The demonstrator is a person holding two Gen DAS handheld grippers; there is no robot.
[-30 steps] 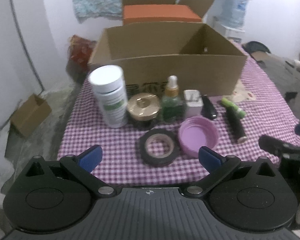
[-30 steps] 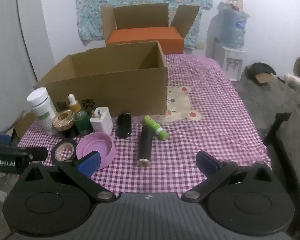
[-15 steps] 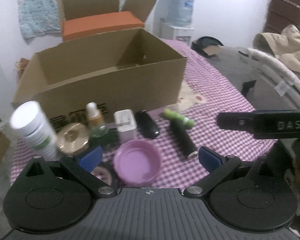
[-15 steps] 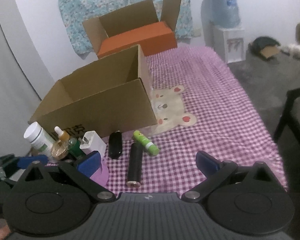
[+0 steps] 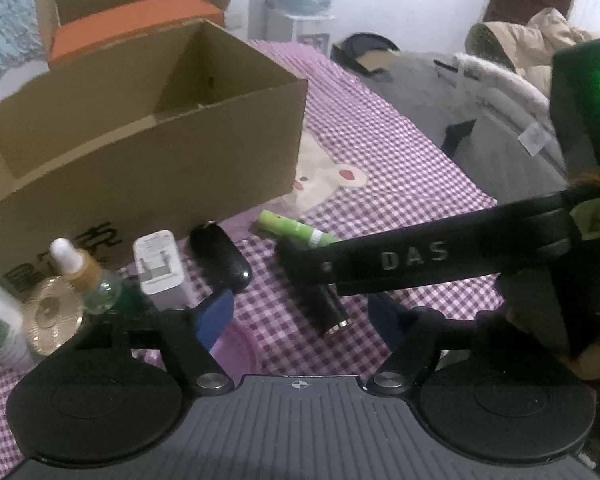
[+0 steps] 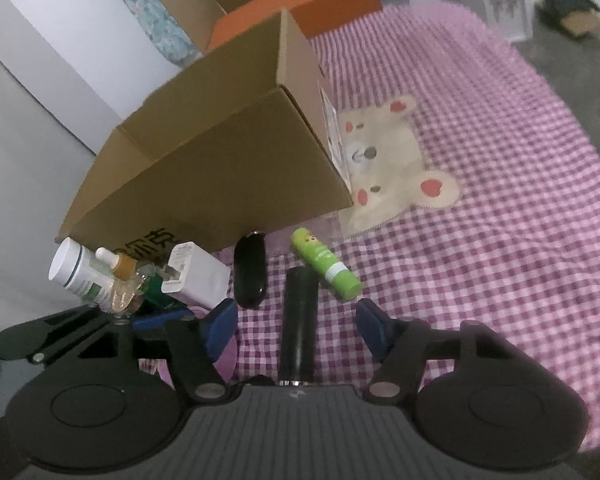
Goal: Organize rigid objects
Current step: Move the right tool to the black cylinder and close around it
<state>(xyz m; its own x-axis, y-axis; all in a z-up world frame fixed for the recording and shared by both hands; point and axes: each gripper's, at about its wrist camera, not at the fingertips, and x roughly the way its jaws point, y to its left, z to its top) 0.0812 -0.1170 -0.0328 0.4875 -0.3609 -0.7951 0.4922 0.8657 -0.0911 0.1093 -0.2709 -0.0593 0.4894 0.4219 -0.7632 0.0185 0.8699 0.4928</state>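
Note:
A row of small objects lies on the purple checked cloth in front of an open cardboard box (image 6: 220, 160). My right gripper (image 6: 297, 328) straddles a black cylinder (image 6: 300, 320); its jaws are closing, with a gap left at both pads. A green tube (image 6: 326, 264), a black oval case (image 6: 251, 268) and a white charger (image 6: 196, 274) lie just beyond. My left gripper (image 5: 300, 318) hovers low over the same spot, jaws closing and pads touching nothing, with the pink lid (image 5: 232, 352) under its left fingertip. One right-gripper finger (image 5: 416, 258) crosses the black cylinder (image 5: 328, 308).
A dropper bottle (image 5: 76, 268), a gold-lidded jar (image 5: 52, 312) and a white bottle (image 6: 76, 272) stand at the left end of the row. A second box with an orange block (image 6: 300, 4) sits behind. A bear patch (image 6: 392, 168) marks the cloth on the right.
Both grippers have come down and closer to the row, and their jaws have narrowed. The right one now straddles the black cylinder, and its finger has slid across the left wrist view.

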